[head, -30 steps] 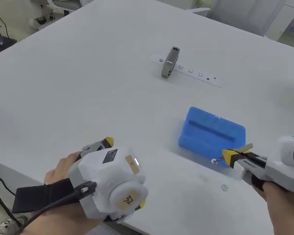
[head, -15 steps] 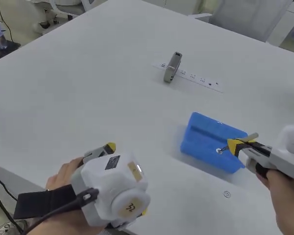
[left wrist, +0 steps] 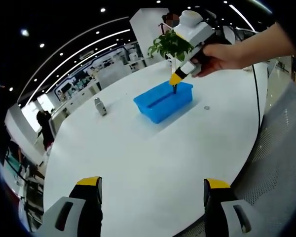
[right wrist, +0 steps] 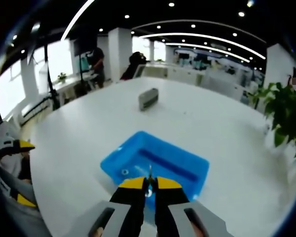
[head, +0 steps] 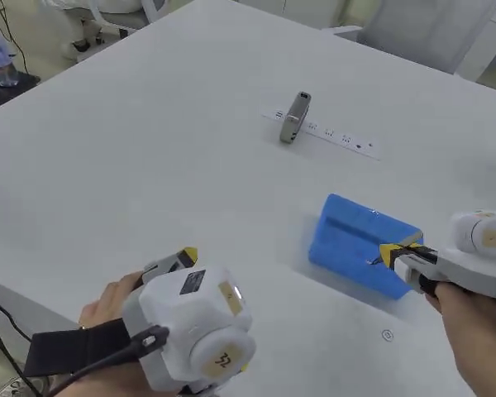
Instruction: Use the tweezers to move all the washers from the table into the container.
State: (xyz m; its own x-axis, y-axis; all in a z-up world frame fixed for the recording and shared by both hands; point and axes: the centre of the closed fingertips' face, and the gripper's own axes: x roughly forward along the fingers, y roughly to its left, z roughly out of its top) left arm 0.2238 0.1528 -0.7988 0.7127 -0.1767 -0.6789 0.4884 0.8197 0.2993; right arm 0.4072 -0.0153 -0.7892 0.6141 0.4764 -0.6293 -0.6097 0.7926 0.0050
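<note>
White tabletop (head: pixel 149 124) is holding one small metal washer (head: pixel 387 335) (outside the tray); right gripper (head: pixel 394 252), jaws clamping thin metal tweezers (right wrist: pixel 149 174), has been moving from rim to over the blue plastic container (head: pixel 360 240), so release is nearing; left gripper (left wrist: pixel 152 181) is idling, jaws apart

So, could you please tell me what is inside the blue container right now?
One washer lies on the floor of the blue container. The tweezers in the right tool point into it. Its near edge is hidden behind that tool.
</note>
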